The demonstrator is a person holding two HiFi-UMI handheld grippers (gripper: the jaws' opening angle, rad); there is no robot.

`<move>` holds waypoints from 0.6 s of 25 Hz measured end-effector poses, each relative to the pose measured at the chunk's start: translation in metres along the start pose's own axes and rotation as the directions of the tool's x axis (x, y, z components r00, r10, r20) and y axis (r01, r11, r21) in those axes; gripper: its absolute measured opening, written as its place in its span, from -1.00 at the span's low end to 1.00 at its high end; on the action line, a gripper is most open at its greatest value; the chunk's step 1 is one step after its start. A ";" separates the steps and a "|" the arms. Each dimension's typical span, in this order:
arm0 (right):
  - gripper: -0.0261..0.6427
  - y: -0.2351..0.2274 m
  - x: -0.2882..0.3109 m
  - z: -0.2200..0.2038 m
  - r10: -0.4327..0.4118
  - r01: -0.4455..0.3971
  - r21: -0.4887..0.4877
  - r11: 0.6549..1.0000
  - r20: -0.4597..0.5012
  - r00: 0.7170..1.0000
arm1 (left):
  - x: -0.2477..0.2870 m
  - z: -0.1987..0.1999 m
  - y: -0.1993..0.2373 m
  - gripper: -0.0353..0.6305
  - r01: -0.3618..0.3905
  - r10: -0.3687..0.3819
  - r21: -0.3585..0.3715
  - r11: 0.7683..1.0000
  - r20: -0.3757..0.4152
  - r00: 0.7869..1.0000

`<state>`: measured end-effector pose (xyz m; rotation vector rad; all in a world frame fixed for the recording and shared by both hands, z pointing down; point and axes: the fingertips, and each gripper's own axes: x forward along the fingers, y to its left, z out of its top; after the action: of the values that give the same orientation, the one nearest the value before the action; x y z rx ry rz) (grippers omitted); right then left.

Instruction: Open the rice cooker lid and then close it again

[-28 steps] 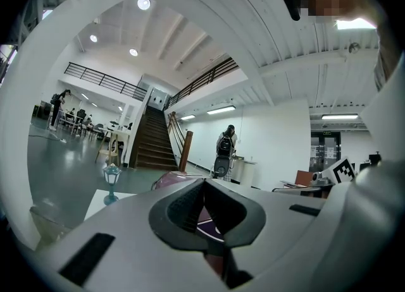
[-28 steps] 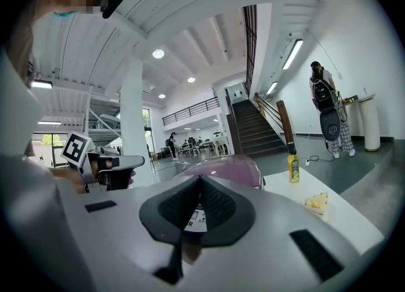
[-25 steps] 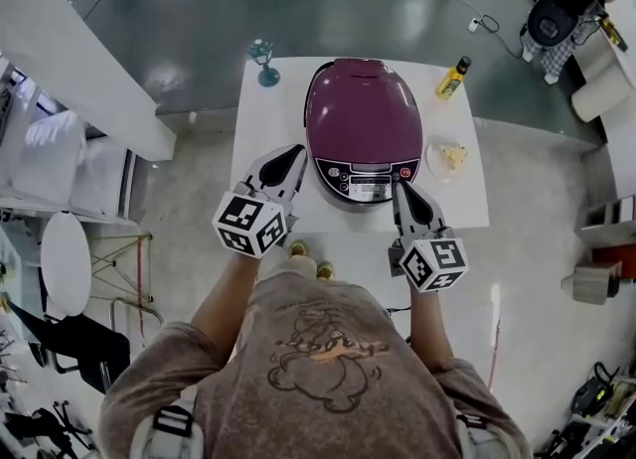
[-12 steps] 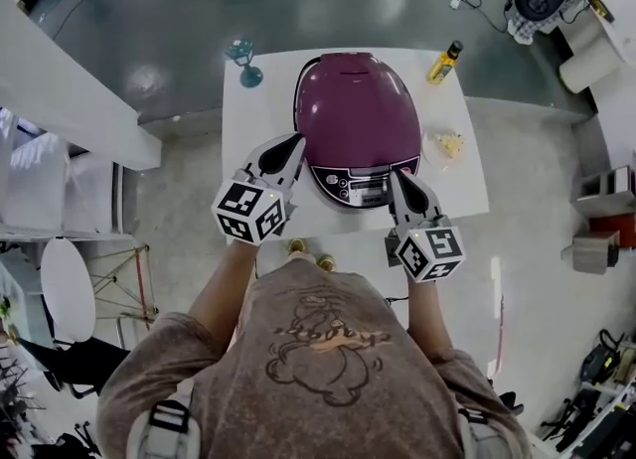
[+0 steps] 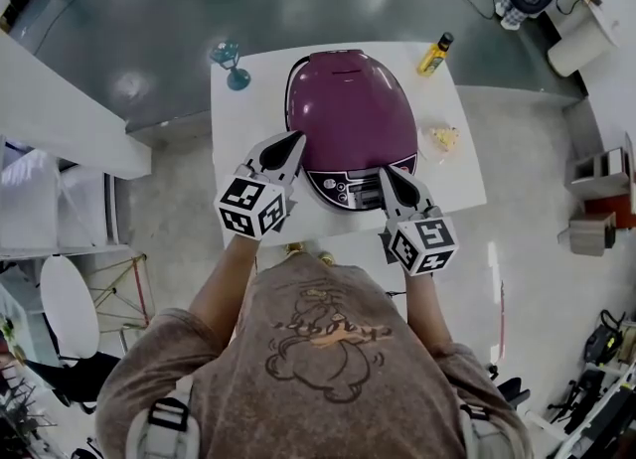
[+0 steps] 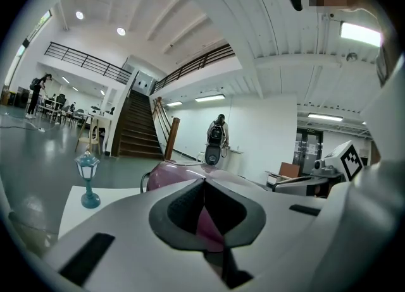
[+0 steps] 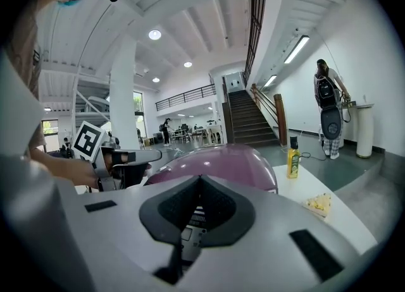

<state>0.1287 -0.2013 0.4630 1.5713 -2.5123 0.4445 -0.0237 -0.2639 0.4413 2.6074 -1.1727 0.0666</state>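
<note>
A purple rice cooker (image 5: 350, 114) with its lid down stands on a small white table (image 5: 238, 134); its control panel (image 5: 348, 187) faces me. My left gripper (image 5: 296, 137) is shut and empty, its tip at the cooker's left flank; whether it touches, I cannot tell. My right gripper (image 5: 387, 171), also shut and empty, points at the panel's right end. The left gripper view has the shut left gripper (image 6: 204, 181) before the purple lid (image 6: 169, 174). Past the shut right gripper (image 7: 200, 177), the right gripper view shows the lid (image 7: 221, 160).
A teal lantern ornament (image 5: 230, 58) stands at the table's far left corner, a yellow bottle (image 5: 434, 53) at the far right, and a small dish of food (image 5: 440, 136) right of the cooker. Grey floor surrounds the table; a person stands far off.
Both grippers have moved forward toward the cooker. The left tip now sits at the cooker's left side, the right tip at the panel's right end. Both stay shut.
</note>
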 end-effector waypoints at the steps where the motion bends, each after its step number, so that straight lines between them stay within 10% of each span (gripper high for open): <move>1: -0.91 0.000 0.001 -0.001 -0.004 0.004 -0.007 1.000 -0.013 1.000 | 0.001 -0.001 0.001 -0.83 0.001 -0.001 0.001 1.000 -0.003 1.000; 15: -0.91 0.001 0.010 -0.009 -0.047 0.039 -0.070 0.997 -0.115 0.992 | 0.011 -0.008 0.004 -0.83 0.013 -0.013 0.000 1.000 -0.026 1.000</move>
<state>0.1227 -0.2067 0.4744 1.5255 -2.3775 0.4281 -0.0189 -0.2722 0.4514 2.6059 -1.1464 0.0976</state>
